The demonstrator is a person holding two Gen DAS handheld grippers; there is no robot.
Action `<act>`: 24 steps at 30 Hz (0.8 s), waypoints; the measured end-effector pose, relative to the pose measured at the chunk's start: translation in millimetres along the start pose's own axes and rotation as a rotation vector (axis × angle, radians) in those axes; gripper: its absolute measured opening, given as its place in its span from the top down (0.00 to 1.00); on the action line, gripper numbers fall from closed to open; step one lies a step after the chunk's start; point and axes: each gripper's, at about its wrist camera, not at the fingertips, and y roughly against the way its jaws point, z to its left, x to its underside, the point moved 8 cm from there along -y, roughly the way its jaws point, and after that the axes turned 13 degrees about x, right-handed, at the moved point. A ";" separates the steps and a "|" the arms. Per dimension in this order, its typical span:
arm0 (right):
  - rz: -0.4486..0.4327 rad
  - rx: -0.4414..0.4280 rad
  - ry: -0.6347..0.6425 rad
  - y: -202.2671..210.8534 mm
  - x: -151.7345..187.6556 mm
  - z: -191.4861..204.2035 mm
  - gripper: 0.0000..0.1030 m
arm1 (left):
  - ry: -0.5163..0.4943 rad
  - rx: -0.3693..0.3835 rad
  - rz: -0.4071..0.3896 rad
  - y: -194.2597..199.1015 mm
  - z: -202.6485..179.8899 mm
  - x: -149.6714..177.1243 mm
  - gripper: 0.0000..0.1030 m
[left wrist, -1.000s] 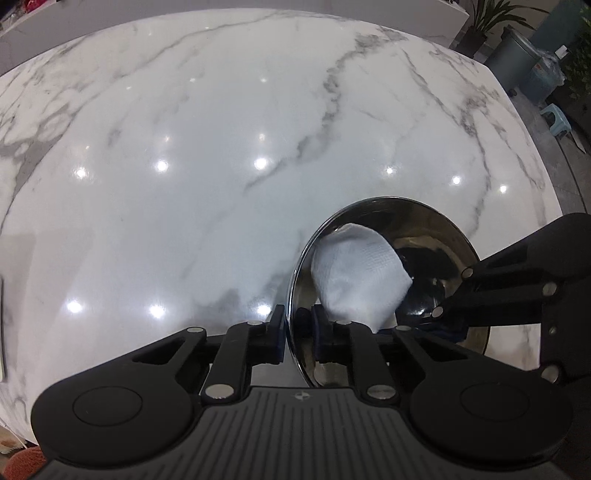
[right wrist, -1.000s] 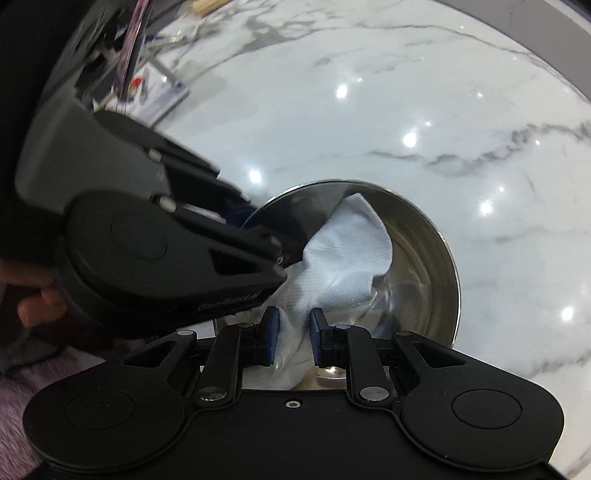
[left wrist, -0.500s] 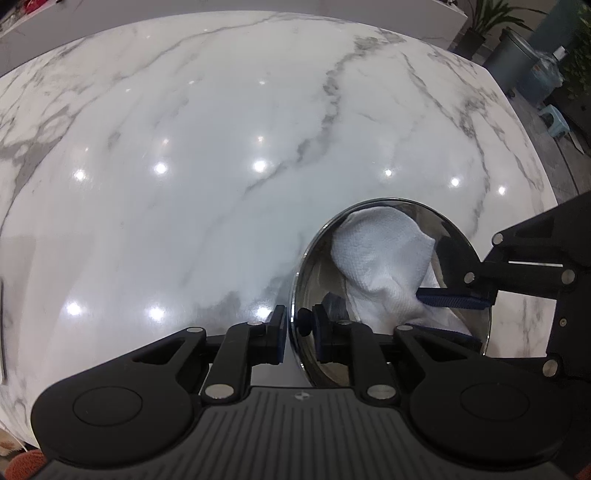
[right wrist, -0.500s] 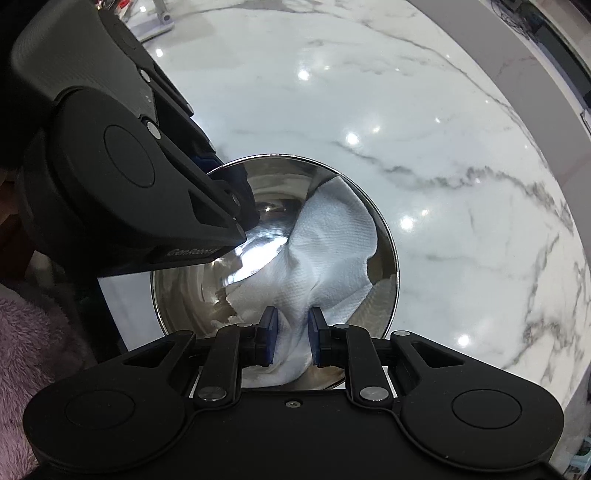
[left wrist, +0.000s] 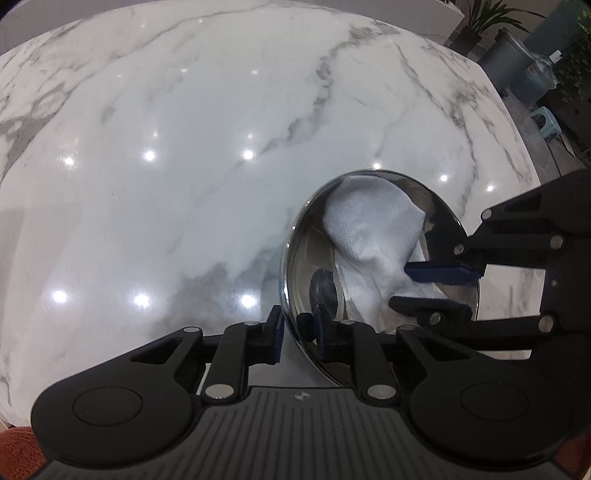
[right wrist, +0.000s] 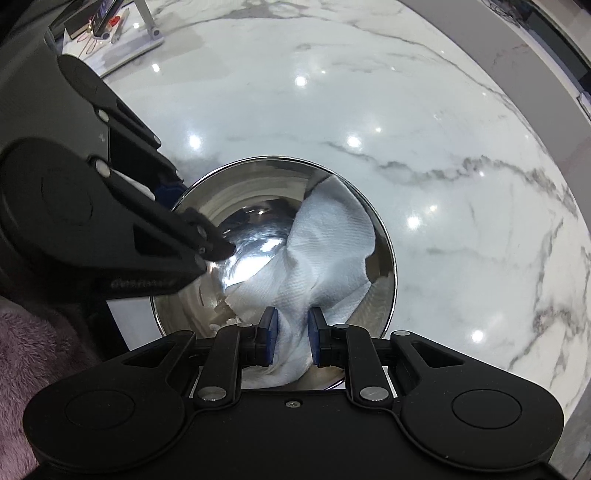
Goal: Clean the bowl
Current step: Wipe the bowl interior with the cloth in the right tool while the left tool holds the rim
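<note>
A shiny steel bowl stands tilted on the white marble table. My left gripper is shut on the bowl's near rim, one finger outside and one inside. A white paper towel lies against the bowl's inner wall. My right gripper is shut on the paper towel and presses it into the bowl. In the left wrist view the right gripper reaches in from the right. In the right wrist view the left gripper holds the bowl's left rim.
A bin, potted plants and a small stool stand on the floor beyond the table's far right edge. A tray with small items sits at the table's far left in the right wrist view.
The right gripper has swept the paper towel around inside the bowl, from the near left wall towards the far right wall. The left gripper keeps its hold on the rim.
</note>
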 end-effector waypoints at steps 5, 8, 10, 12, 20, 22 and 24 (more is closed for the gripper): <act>-0.006 -0.151 -0.109 3.9 1.1 0.1 0.84 | -0.007 -0.022 -0.004 -0.8 -0.1 -4.5 0.86; -0.010 -0.228 -0.165 4.9 1.3 2.3 0.84 | -0.020 -0.037 -0.008 -0.4 -1.6 -6.4 0.87; -0.007 -0.235 -0.167 5.0 3.6 3.6 0.84 | -0.026 -0.043 -0.008 -0.1 -2.0 -7.4 0.87; -0.002 -0.219 -0.150 -0.1 0.9 0.1 0.84 | -0.032 -0.046 -0.008 -0.1 -2.5 -8.3 0.88; 0.016 -0.026 -0.012 -22.2 -20.5 -21.3 0.85 | -0.058 -0.059 -0.009 0.1 -3.3 -13.7 0.89; 0.013 0.032 0.033 -21.4 -20.6 -19.7 0.85 | -0.061 -0.061 -0.009 0.1 -3.4 -15.7 0.89; 0.011 0.057 0.060 -21.9 -20.7 -15.5 0.85 | -0.062 -0.063 -0.010 0.5 -3.7 -16.7 0.89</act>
